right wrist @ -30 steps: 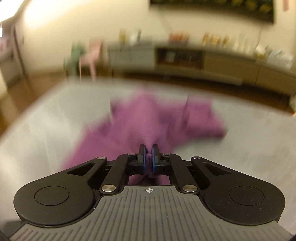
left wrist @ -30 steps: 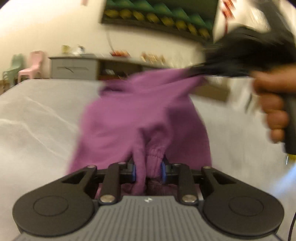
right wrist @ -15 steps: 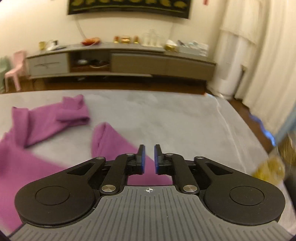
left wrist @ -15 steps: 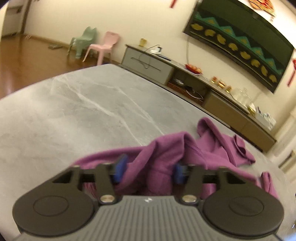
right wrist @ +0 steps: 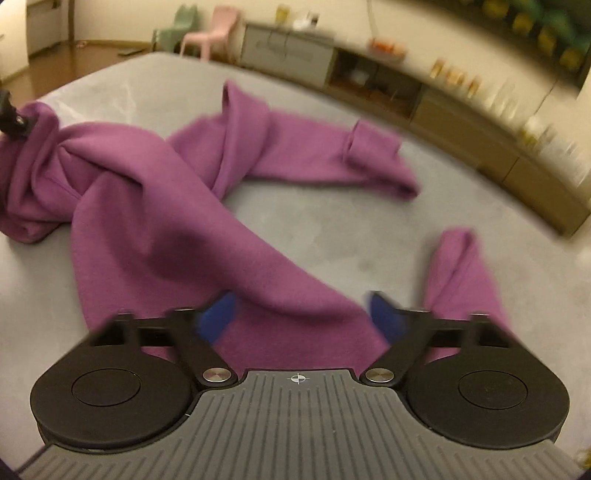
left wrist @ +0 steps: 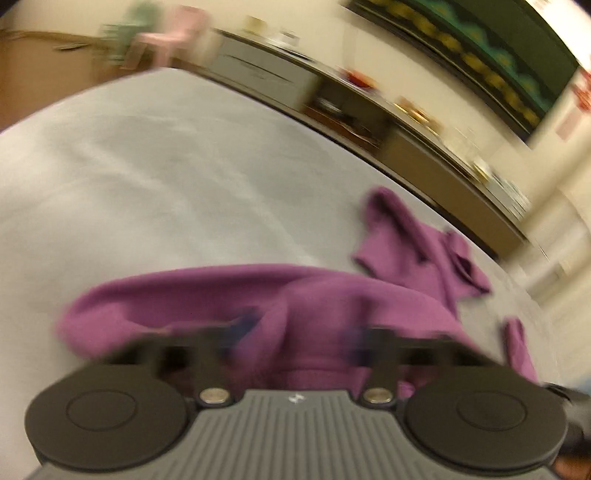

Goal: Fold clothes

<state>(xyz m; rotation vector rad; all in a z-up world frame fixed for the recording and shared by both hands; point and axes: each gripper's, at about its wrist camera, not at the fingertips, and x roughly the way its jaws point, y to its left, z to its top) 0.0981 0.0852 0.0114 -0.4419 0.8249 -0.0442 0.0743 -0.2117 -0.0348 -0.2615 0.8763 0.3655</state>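
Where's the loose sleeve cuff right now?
In the right wrist view, the cuff lies upper right on the grey table, at the purple garment's far end, toward the sideboard.

grey table (right wrist: pixel 332 206) | pink chair (right wrist: pixel 210 35) (green chair (right wrist: pixel 177 26) beside) | low sideboard (right wrist: pixel 461 122)

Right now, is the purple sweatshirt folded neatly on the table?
No, the purple sweatshirt lies crumpled on the grey table, sleeves sprawled apart.

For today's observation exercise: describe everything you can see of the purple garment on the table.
The purple garment looks like soft fleece, with long sleeves ending in ribbed cuffs. It lies crumpled and unfolded on the grey table, sleeves sprawled apart. Fabric sits between the pads of the right gripper, whose jaws are opening, and of the left gripper, whose jaws are closing.
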